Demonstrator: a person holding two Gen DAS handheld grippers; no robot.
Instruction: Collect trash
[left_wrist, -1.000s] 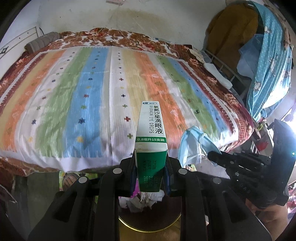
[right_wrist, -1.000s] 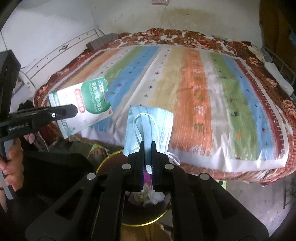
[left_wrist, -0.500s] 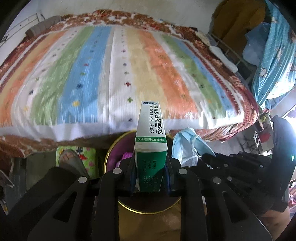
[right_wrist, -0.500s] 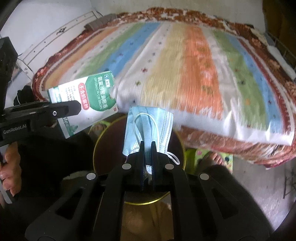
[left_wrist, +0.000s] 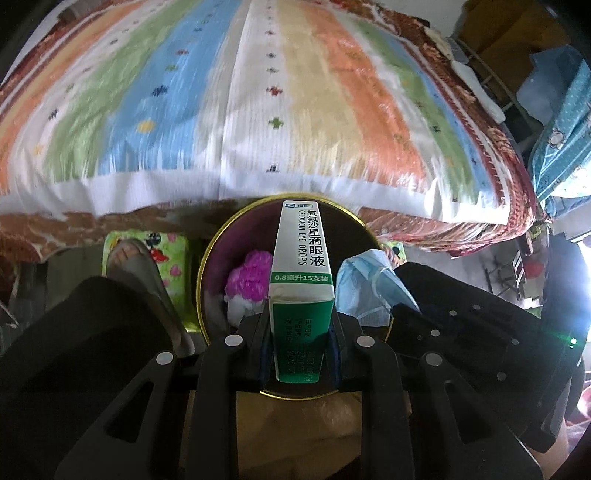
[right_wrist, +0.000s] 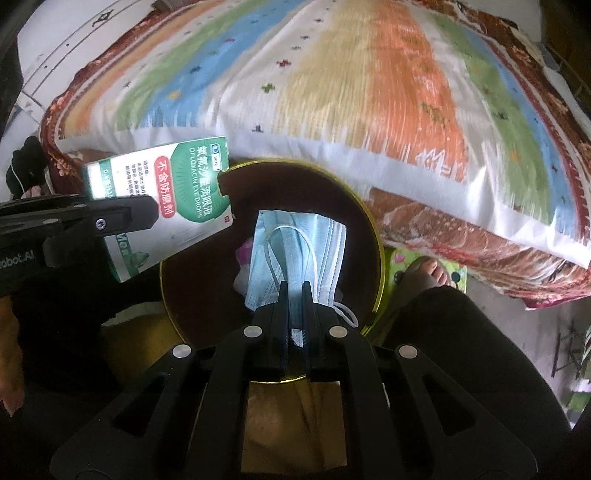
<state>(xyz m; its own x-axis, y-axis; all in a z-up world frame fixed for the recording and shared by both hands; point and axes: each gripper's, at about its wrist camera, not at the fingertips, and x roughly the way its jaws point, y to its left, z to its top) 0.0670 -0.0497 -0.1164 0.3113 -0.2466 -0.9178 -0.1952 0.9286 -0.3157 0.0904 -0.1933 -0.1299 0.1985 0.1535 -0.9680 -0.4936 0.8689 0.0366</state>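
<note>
Both loads hang over the gold-rimmed bin (right_wrist: 376, 236) — left hand-held gripper (left_wrist: 301, 343) clamping the eye-drops box (left_wrist: 301, 280), right hand-held gripper (right_wrist: 295, 314) pinching the blue face mask (right_wrist: 295, 243) at its 12 o'clock — so release once each is inside the rim.

Two black plastic grippers, left gripper (left_wrist: 301, 332) and right gripper (right_wrist: 295, 295), each with flat arms, cut-out holes and round silver screws. White letters on the left one's side. Small green light on the right one. Black trousers (right_wrist: 461, 332). Grey sandal (left_wrist: 136, 262).
</note>
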